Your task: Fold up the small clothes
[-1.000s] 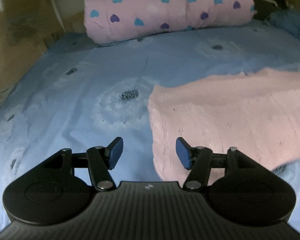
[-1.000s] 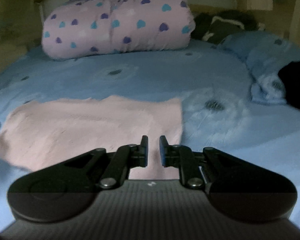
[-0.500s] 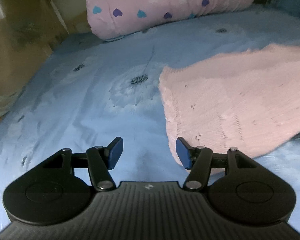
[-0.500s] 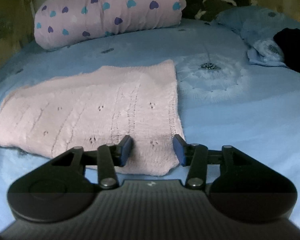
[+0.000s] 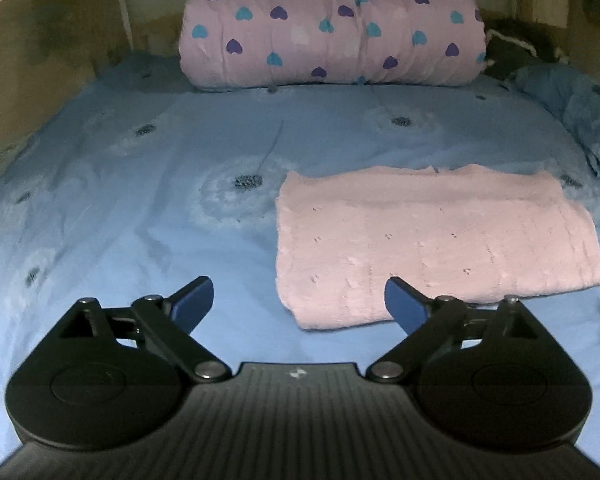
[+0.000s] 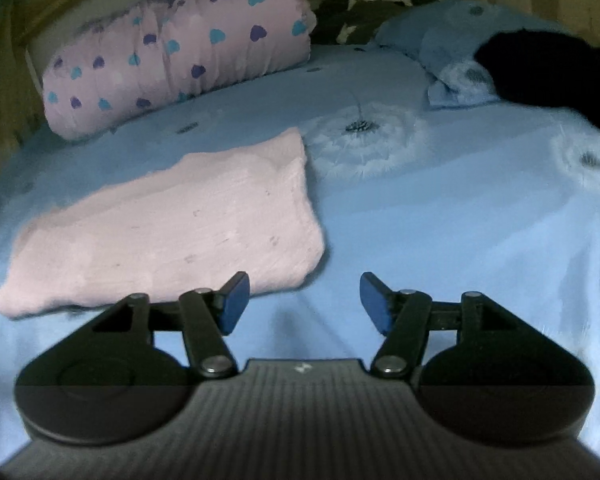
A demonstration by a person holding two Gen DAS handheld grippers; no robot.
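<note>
Left wrist view looks along a bed (image 5: 140,208) covered in a blue sheet printed with dandelion heads. A pink knit garment (image 5: 432,240) lies folded into a flat rectangle on the sheet, right of the bed's middle, its long side running across the view. The left gripper (image 5: 299,303) hangs above the near edge of the bed with its blue-padded fingers (image 5: 194,300) spread wide and nothing between them; the garment's near left corner shows in the gap, apart from both pads.

From the right wrist, the same garment (image 6: 172,228) sits to the left, and the right gripper (image 6: 304,300) hovers off its near right corner. Its fingers (image 6: 374,306) are also wide apart and hold nothing; the left pad overlaps the garment's near edge in the picture, but contact cannot be told.

At the head of the bed lies a rolled pink quilt (image 5: 332,28) dotted with teal and purple hearts. Toward the far right corner lies a blue pillow (image 6: 452,52) with a black cloth (image 6: 548,72) heaped just beside it.
</note>
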